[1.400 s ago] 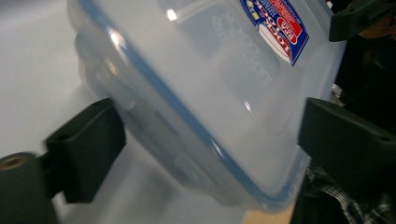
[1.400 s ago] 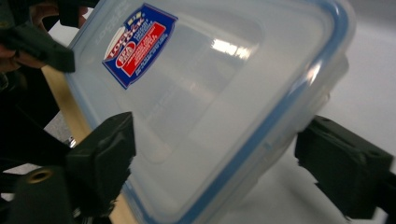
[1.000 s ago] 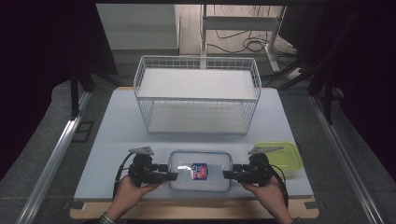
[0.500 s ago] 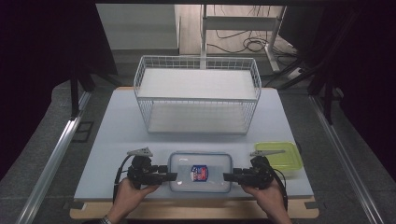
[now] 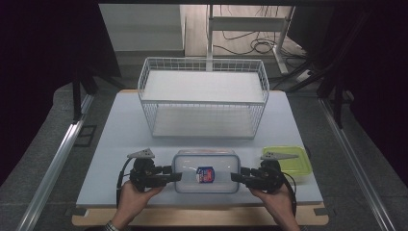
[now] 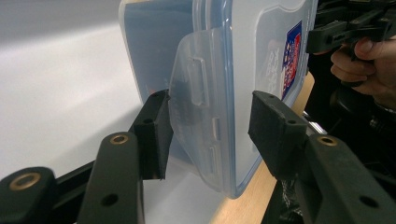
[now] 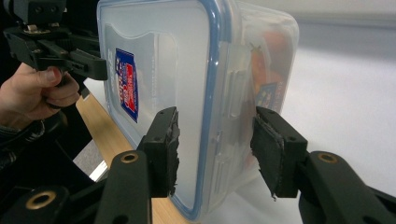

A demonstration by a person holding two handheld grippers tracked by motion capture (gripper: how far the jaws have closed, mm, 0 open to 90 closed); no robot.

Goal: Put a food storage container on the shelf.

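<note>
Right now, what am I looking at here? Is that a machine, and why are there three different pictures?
No machine arm here: a person sits at a white table and holds a hand-held clamp in each hand. The high view looks down from above. The other two pictures come from small cameras riding on each clamp, looking along its two black jaws. The left tool and the right tool each straddle one end of a clear lidded plastic box with a small blue and red label. The left tool's jaws have just been closing around the box's side latch. A wire basket stands farther back, and a green lidded container sits at the right.
</note>
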